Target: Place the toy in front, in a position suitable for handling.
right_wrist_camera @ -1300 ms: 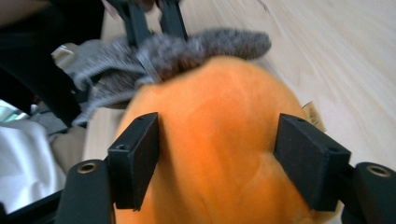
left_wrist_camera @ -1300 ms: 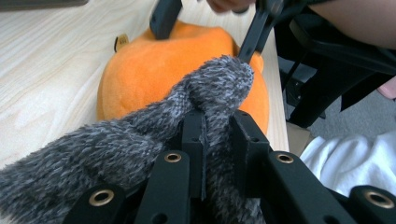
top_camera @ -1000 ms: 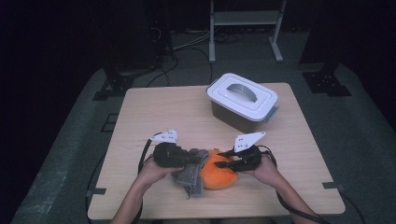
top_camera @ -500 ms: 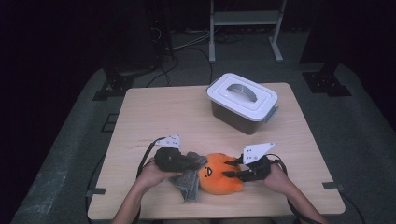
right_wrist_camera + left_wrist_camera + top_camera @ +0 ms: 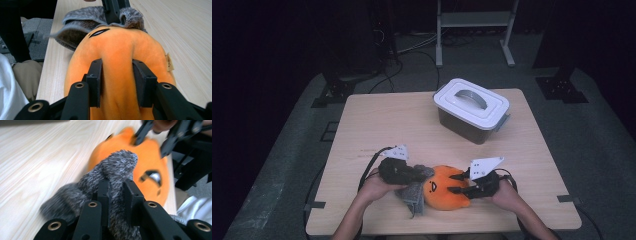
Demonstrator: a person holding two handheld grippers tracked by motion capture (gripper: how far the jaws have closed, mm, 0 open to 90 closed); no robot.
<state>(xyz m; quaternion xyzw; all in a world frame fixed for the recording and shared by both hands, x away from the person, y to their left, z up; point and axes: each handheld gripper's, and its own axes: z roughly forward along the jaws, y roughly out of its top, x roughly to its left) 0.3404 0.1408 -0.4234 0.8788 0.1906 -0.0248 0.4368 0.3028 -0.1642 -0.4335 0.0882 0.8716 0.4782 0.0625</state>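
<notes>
- The orange plush toy [image 5: 446, 193] lies near the front edge of the wooden table [image 5: 377, 125], at about 6 o'clock of the tabletop in the high view, its dark stitched face turned up.
- A grey knitted cloth [image 5: 413, 192] lies against the toy at its 9 o'clock side, touching it and partly bunched up onto it.
- The left gripper [image 5: 416, 174] comes in from the toy's 9 o'clock; in the left gripper view its jaws are drawn tight together on a fold of the cloth [image 5: 113, 173], which rises between the pads, with the toy [image 5: 147, 162] just behind.
- The right gripper [image 5: 453, 183] reaches in from the toy's 3 o'clock. In the right gripper view its jaws straddle a ridge of the orange fabric [image 5: 117, 50] — the pads press on both sides, pinching it up, though the jaws have just been opening.
- Beyond the toy in that view, the cloth [image 5: 82, 18] lies at 12 o'clock with the left gripper clamped on it.
- A lidded plastic box [image 5: 472, 109] with a handle stands well apart, at about 1 o'clock from the toy.
</notes>
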